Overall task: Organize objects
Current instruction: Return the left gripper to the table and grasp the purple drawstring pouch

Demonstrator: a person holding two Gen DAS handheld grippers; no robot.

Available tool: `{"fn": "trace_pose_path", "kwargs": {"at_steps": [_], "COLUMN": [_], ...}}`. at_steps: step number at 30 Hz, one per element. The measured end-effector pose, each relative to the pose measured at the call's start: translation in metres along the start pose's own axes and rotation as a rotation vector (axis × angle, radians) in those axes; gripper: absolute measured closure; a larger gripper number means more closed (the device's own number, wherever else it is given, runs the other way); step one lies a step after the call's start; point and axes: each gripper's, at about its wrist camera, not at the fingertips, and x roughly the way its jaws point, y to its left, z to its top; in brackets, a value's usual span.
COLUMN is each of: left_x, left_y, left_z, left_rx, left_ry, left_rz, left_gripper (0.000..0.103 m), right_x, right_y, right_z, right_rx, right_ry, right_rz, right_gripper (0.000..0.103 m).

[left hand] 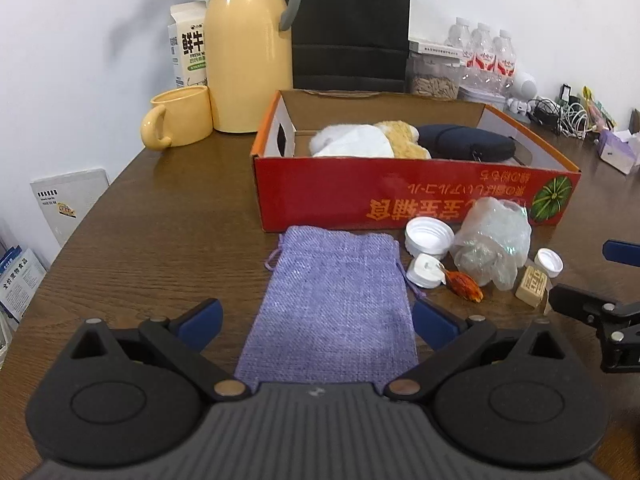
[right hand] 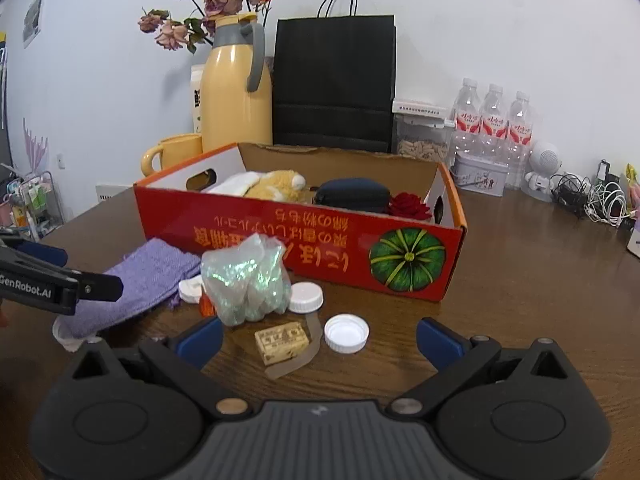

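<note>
Three things already in the box [right hand: 280, 236]: plush toy [right hand: 276, 186], dark case [right hand: 352, 194], red flower [right hand: 408, 206]. Still on the counter [right hand: 520, 280]: pouch [left hand: 328, 304], caps, bag [right hand: 244, 280]. Both fingers wide, empty.

Purple pouch [left hand: 328, 304] flat on table, caps [right hand: 346, 333], red box [right hand: 320, 240] behind.

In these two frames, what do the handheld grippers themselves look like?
Both look alike: the left gripper and right gripper have matte black plastic bodies, two round discs, a ribbed grey centre plate, metal pivot pins and blue finger pads. White "GenRobot.AI" lettering marks the left one's side. No cables or sleeves show.
</note>
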Motion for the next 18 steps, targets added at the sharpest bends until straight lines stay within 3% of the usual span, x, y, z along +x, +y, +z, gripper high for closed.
{"fn": "trace_pose_path", "kwargs": {"at_steps": [18], "left_x": [0.024], "left_y": [-0.004], "left_z": [-0.004], "left_rx": [0.009], "left_ry": [0.066], "left_rz": [0.010], "left_gripper": [0.000], "right_x": [0.012], "right_y": [0.000], "right_z": [-0.007], "right_rx": [0.000], "right_ry": [0.042], "right_rz": [-0.001], "right_gripper": [0.000]}}
